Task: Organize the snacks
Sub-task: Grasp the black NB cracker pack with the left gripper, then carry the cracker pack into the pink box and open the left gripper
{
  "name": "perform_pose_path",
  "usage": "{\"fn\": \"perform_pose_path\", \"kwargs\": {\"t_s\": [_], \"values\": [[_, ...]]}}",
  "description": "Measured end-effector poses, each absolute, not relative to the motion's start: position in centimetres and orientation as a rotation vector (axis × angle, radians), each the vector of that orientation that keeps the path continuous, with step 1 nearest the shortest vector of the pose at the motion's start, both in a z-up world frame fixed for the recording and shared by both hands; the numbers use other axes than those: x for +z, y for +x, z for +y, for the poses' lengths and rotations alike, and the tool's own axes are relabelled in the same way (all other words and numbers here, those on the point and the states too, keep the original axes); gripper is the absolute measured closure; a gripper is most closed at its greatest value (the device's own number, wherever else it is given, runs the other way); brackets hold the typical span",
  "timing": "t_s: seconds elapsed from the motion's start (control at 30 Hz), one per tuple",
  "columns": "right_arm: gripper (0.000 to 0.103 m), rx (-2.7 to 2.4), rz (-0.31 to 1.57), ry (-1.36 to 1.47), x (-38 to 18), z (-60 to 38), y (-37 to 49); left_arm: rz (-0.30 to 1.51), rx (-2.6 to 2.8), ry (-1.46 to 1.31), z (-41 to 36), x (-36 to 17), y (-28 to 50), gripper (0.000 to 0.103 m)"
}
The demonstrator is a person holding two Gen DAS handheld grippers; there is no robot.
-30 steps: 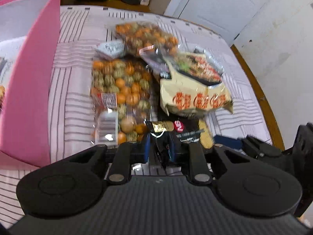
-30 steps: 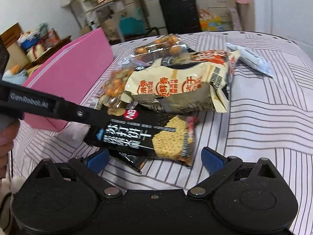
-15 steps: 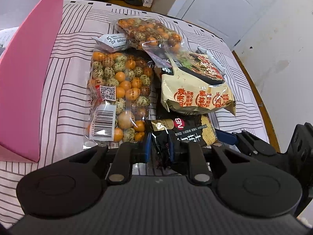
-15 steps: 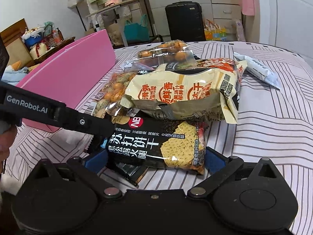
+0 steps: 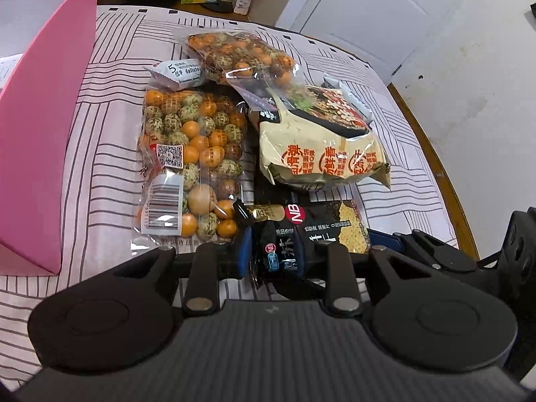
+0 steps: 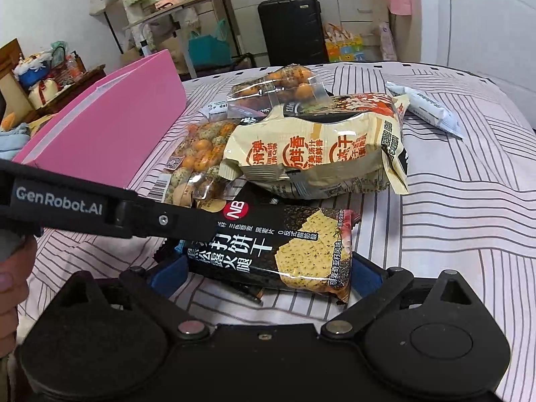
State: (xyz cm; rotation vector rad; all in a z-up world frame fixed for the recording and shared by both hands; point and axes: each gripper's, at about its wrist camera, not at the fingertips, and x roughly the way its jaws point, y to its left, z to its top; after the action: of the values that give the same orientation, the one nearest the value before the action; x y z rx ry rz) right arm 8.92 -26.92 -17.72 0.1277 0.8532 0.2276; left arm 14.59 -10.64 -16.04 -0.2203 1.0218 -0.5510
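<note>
Left gripper (image 5: 273,254), bottom centre of its view: blue pads narrow, pinching the crumpled end of the black foil soda-cracker packet (image 6: 284,244); jaws are easing open with the packet between them. Right gripper (image 6: 268,268), bottom of right view: jaws wide, blue pads flanking the cracker packet's near end, contact can't be told. Packet lies flat on the pink-and-white striped tablecloth (image 6: 469,234), lower centre. Left gripper's black arm crosses in from the left edge there, with fingers of a person's hand (image 6: 6,288) at the far left. Just behind the packet, the cream-coloured puffy noodle snack bag (image 5: 321,154) overlaps it. Left of that, clear plastic bag of orange and speckled coated nuts (image 5: 191,167). Further back, a second clear nut bag (image 5: 241,57) and a small white sachet (image 5: 182,72). White wrapped bar (image 6: 428,110) upper right. Pink cardboard box (image 5: 40,134) along the left edge. Black suitcase (image 6: 291,30) far back.
</note>
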Motion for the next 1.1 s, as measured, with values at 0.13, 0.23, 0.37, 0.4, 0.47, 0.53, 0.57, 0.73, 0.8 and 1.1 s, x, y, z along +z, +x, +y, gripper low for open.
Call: {"fn": "perform_pose_path", "kwargs": {"t_s": [0.13, 0.23, 0.37, 0.4, 0.47, 0.53, 0.57, 0.73, 0.8, 1.1], "values": [[0.002, 0.213, 0.856, 0.122, -16.5, -26.3, 8.2, 1.04, -0.554, -0.198, -10.6, -15.4, 14.1, 0.079], [0.002, 0.202, 0.881, 0.148, -15.6, -26.0, 7.8, 1.067, -0.535, -0.214, -10.2, -15.0, 13.6, 0.079], [0.004, 0.183, 0.896, 0.13, -14.8, -25.3, 7.2, 1.082, -0.543, -0.226, -9.7, -14.6, 13.0, 0.079], [0.004, 0.185, 0.896, 0.124, -14.5, -25.1, 7.0, 1.085, -0.543, -0.226, -9.6, -14.5, 12.9, 0.079], [0.004, 0.195, 0.889, 0.116, -13.8, -24.7, 6.3, 1.091, -0.543, -0.233, -9.1, -14.0, 12.5, 0.079], [0.004, 0.22, 0.879, 0.115, -13.0, -24.2, 5.6, 1.087, -0.542, -0.241, -8.4, -13.3, 12.1, 0.078], [0.004, 0.232, 0.876, 0.113, -12.6, -24.0, 5.4, 1.081, -0.538, -0.241, -8.1, -13.0, 11.9, 0.077], [0.004, 0.265, 0.851, 0.077, -10.3, -22.3, 4.1, 1.056, -0.53, -0.247, -6.2, -10.8, 10.7, 0.077], [0.004, 0.28, 0.835, 0.067, -9.3, -21.5, 3.6, 1.043, -0.528, -0.251, -5.4, -9.8, 10.2, 0.077], [0.003, 0.319, 0.825, 0.051, -4.6, -18.3, 2.1, 1.016, -0.536, -0.193, -2.0, -5.4, 7.8, 0.076]]}}
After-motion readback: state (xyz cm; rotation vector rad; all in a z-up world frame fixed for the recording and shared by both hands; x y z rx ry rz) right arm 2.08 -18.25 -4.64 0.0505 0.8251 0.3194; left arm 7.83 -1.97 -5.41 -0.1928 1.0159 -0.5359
